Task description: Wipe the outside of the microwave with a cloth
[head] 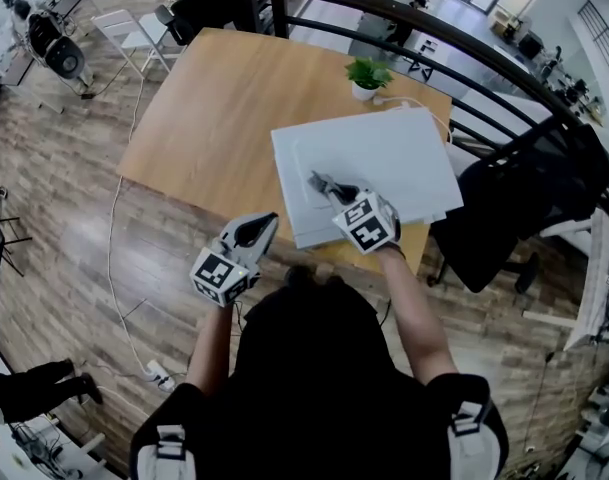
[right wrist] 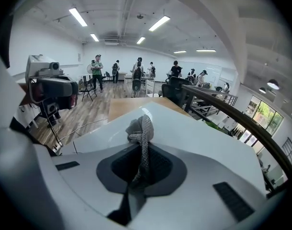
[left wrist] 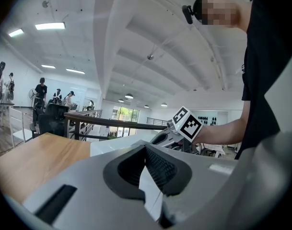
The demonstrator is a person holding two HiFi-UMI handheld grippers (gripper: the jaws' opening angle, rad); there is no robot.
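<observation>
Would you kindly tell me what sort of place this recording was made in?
Likely an open-plan office or lab: a wooden table beside a dark railing, a black office chair, and strip lights above people standing about.

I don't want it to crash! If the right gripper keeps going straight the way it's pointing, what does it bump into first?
Most likely the top of the white microwave. The right gripper, shut on the grey cloth, points low across that top, and the cloth seems to be touching it, though the depth is hard to judge.

Knit cloth (right wrist: 141, 128), glossy microwave (head: 384, 163), wood tbl (head: 219, 108)
</observation>
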